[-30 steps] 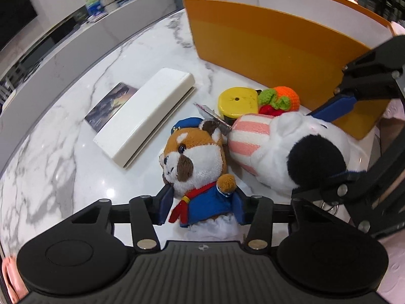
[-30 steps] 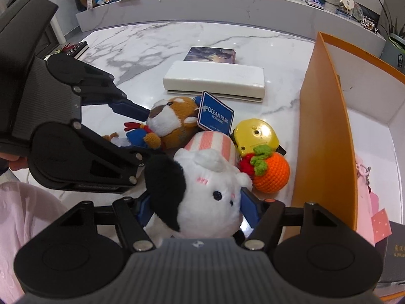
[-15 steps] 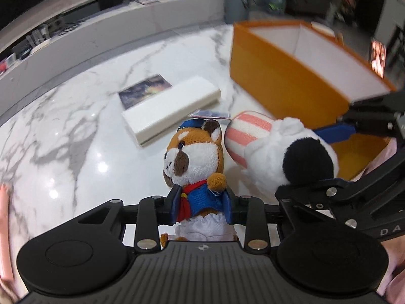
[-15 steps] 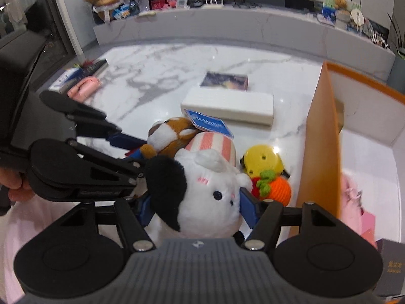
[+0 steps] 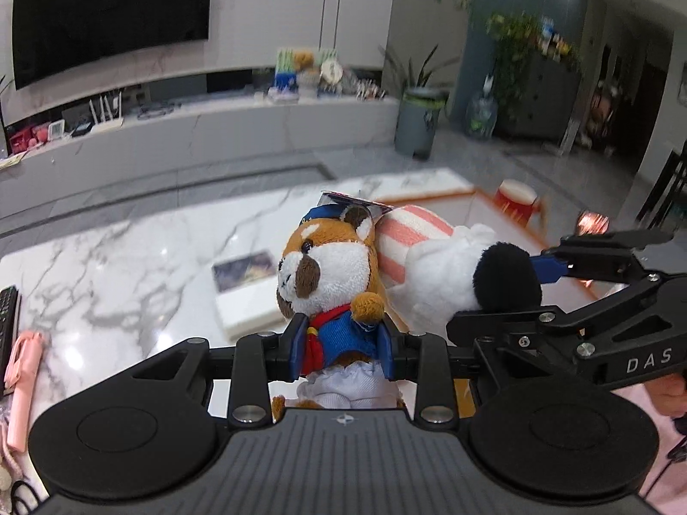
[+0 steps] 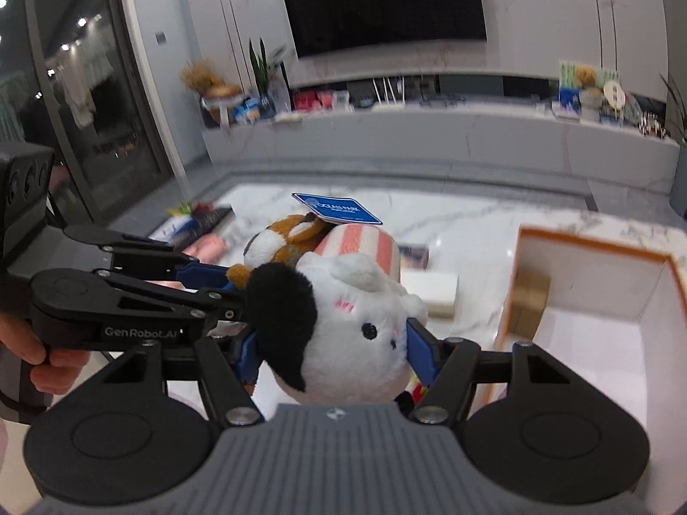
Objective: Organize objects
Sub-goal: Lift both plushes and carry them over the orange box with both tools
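Left gripper [image 5: 342,354] clamped on brown plush [image 5: 332,266]; right gripper [image 6: 332,349] clamped on white plush [image 6: 343,326]. Both toys held in the air above the marble table [image 5: 129,257], beside the orange box [image 6: 601,283]. Neither boxed yet; white block [image 6: 431,289] and booklet [image 5: 242,268] remain out. Judged early-to-mid task.

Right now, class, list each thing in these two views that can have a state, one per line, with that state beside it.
left claw: shut on the red panda plush.
right claw: shut on the white plush.
red panda plush: lifted off the table, upright, hang tag on its head.
white plush: lifted, lying sideways against the red panda plush.
orange box: open-topped, resting on the marble table.
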